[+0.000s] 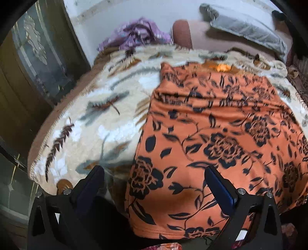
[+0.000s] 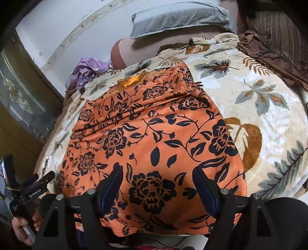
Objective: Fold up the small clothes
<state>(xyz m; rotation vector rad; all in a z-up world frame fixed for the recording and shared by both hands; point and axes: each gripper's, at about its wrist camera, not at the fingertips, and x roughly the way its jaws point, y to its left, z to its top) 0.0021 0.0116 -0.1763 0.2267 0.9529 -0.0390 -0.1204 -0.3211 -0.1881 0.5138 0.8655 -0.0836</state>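
An orange garment with a black flower print lies spread flat on a cream leaf-patterned blanket. My left gripper is open above the garment's near left edge, one finger over the blanket, the other over the cloth. In the right wrist view the same garment fills the middle. My right gripper is open just above its near part and holds nothing. The left gripper shows at the lower left, held in a hand.
A purple cloth lies bunched at the far edge of the bed. A grey pillow lies at the back. A dark cabinet with glass doors stands to the left. The blanket extends right of the garment.
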